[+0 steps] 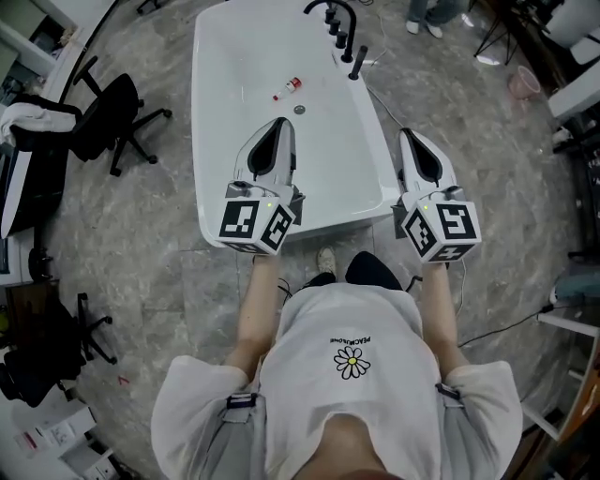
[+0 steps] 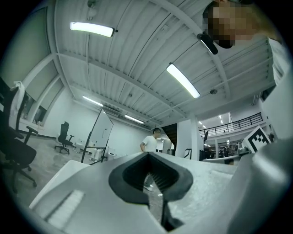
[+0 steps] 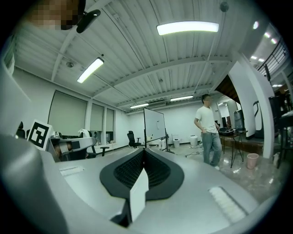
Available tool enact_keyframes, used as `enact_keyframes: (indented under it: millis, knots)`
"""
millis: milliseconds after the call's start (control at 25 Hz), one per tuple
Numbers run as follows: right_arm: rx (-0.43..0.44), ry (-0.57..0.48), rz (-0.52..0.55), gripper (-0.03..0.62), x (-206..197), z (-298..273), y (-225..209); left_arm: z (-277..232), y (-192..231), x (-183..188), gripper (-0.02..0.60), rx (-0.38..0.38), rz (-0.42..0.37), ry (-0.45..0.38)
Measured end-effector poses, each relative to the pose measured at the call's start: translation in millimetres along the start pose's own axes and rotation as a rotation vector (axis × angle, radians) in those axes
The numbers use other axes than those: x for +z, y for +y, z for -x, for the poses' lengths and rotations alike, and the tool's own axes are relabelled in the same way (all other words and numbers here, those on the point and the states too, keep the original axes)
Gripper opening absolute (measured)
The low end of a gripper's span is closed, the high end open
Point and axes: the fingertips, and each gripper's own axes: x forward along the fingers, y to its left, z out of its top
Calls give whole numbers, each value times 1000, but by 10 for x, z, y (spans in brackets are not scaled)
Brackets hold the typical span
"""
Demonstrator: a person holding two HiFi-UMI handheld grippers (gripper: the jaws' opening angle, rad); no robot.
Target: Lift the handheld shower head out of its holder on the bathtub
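Standing at the near end of a white bathtub (image 1: 214,141), a person holds out 2 tongs. L gripper (image 1: 279,124) is over the tub's near end. Its jaws are pressed together w/ only a thin slit left, and they hold nothing. R gripper (image 1: 410,137) is just past the tub's right edge, over the floor (image 1: 141,244). Its jaws are also closed tight & hold nothing.

The black shower head (image 1: 357,63) sits in its holder at the tub's far right corner, next to the black tap (image 1: 336,13), well away from both tongs. A small red & white bottle (image 1: 289,87) lies inside the tub.

The floor is grey & cloudy like stone. Black office chairs (image 1: 108,117) stand to the left. Long ceiling lights (image 3: 187,27) glow, & a whiteboard (image 3: 154,123) stands far back.
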Motion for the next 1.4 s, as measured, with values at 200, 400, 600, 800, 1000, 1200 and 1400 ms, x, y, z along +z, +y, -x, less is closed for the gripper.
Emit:
enact_keyframes:
  millis: [200,400,600,800,1000,1200,1400]
  knots:
    - [6,35,-17,25,-150,-259,-199,-279,43,-131,0,4,2,21]
    - [37,41,-38,25,-277,-621,-475,-577,85,-239,0,46,-18,16]
    - [84,74,-68,25,-335,-1171,-809,-1083,174,-288,0,84,-26,14]
    - [121,134,-12,47,-605,-1801,-1160,-1645,356,-592,0,61,-47,30]
    - [124,221,-6,107,-1307,-2526,-1384,-2002,711,-1126,0,33,-33,93]
    - [82,363,-21,190,-2499,-3357,-2020,-2335,1021,-1944,0,2,-33,138]
    - [63,503,-48,236,-3623,-4065,-2412,-2556,1392,-2622,0,61,39,120]
